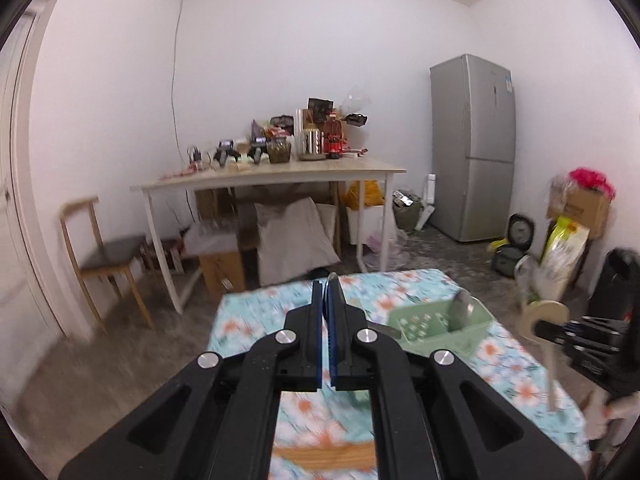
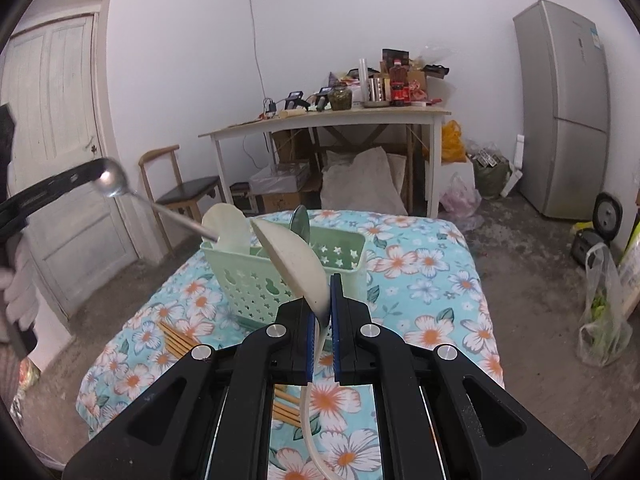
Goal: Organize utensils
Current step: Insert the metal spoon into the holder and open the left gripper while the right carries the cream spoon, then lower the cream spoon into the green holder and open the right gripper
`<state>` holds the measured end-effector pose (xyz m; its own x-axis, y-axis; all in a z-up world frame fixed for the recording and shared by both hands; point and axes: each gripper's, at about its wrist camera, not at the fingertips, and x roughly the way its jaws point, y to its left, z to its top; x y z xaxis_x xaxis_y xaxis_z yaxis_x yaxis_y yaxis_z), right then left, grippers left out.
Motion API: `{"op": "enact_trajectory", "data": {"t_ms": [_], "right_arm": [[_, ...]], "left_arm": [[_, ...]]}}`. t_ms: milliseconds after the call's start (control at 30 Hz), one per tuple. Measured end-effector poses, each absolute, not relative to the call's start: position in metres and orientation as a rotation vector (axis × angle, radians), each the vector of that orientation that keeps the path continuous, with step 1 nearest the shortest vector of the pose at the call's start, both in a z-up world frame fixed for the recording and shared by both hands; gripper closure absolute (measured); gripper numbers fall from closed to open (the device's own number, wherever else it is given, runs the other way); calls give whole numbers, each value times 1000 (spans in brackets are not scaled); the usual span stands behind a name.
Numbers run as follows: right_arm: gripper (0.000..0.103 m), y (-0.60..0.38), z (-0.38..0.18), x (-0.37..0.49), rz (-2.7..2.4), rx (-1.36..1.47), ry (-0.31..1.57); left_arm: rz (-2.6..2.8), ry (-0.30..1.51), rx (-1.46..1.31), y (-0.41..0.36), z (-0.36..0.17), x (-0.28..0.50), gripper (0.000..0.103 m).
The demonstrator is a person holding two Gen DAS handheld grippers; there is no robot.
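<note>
With our left gripper [image 2: 102, 174] clamped on a metal spoon [image 2: 114, 184] and our right gripper [image 2: 330, 300] on a cream spoon [image 2: 298, 268] above the green basket [image 2: 344, 250] on the tabletop [image 2: 432, 264], either thin utensil could twist loose.

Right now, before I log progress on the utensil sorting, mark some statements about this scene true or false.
1. The right tongs grip a cream spoon. True.
2. The left tongs are empty. False: they are shut on a metal spoon.
3. The green basket has nothing in it. False: a pale spoon already stands inside, with a darker utensil behind it.
4. Wooden chopsticks lie on the floral cloth beside the basket. True.
</note>
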<state>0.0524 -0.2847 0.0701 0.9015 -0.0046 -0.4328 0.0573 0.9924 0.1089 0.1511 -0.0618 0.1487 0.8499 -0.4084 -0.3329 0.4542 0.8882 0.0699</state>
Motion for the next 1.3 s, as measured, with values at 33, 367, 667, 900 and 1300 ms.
{"op": "enact_trajectory", "data": {"t_ms": [33, 367, 667, 900, 1300], "right_arm": [[98, -286, 71, 51, -32, 120, 443], [98, -301, 65, 51, -31, 149, 442], [98, -309, 62, 50, -28, 179, 444], [98, -320, 64, 49, -15, 238, 435], [98, -357, 117, 74, 125, 445, 251]], "left_arm": [[-447, 307, 172, -66, 150, 153, 101], [-424, 338, 394, -127, 123, 194, 101], [-608, 530, 174, -138, 103, 229, 98], [-669, 572, -41, -116, 110, 239, 74], [-644, 617, -149, -54, 87, 196, 48]]}}
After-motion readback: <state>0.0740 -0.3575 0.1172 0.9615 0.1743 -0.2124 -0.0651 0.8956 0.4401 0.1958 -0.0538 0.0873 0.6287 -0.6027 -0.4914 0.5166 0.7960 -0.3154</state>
